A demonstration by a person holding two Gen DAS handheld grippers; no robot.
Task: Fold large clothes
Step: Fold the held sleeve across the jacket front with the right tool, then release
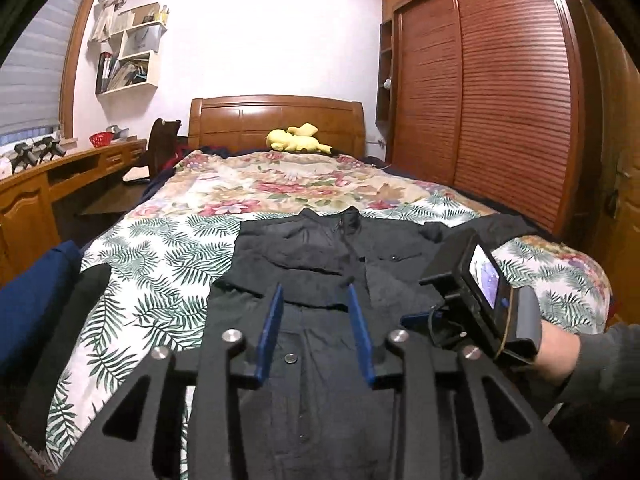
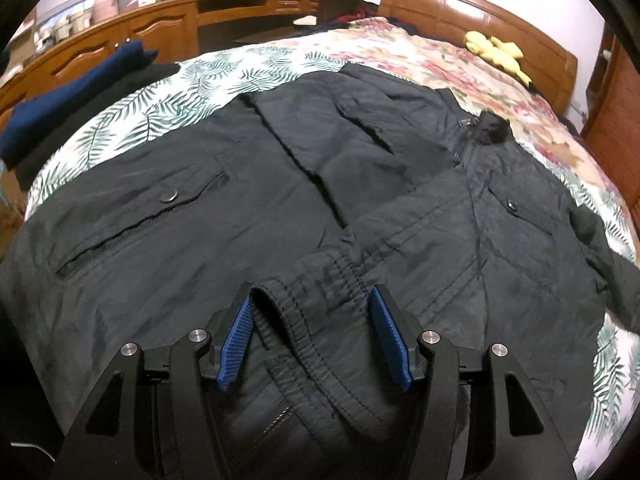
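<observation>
Black jacket [image 2: 248,184] spread flat on the flowered bedspread [image 1: 160,248], collar toward the headboard [image 1: 276,120], one sleeve folded across the chest, its elastic cuff [image 2: 316,292] lying between the blue pads of the right gripper [image 2: 316,312], released, not pinching. Left gripper [image 1: 314,300] released too, hovering empty above the snap placket. Yellow plush [image 1: 296,140] by the headboard; folded navy cloth [image 2: 76,96] at the bed's edge
</observation>
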